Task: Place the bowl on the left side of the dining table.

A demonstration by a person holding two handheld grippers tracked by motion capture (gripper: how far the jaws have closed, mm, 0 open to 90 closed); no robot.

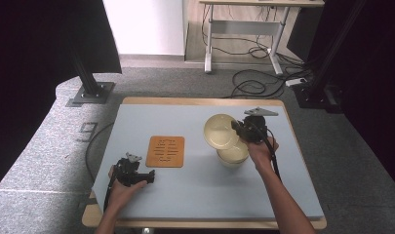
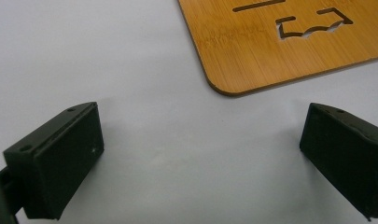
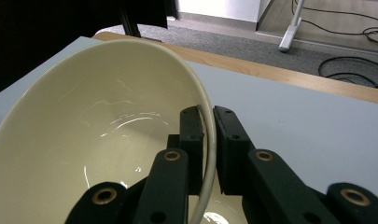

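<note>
At the left of the high view, the left gripper rests low on the pale blue tabletop, held in the person's left hand. In the left gripper view its two black jaws stand wide apart with nothing but bare tabletop between them, so it is released. Just ahead of it lies a square bamboo trivet with slots cut through it; its rounded corner sits near the jaws but apart from them.

Further right, the cream bowl is lifted and tilted on edge, its hollow turned toward the left of the high view. The right gripper is clenched on its rim: in the right gripper view one jaw lies inside the bowl and the other outside, the thin rim pinched between them. The person's right hand carries this gripper from the right side.

Just below the tilted bowl stands a second cream bowl, upright on the tabletop. Whether the two bowls touch is hard to tell from above.
</note>
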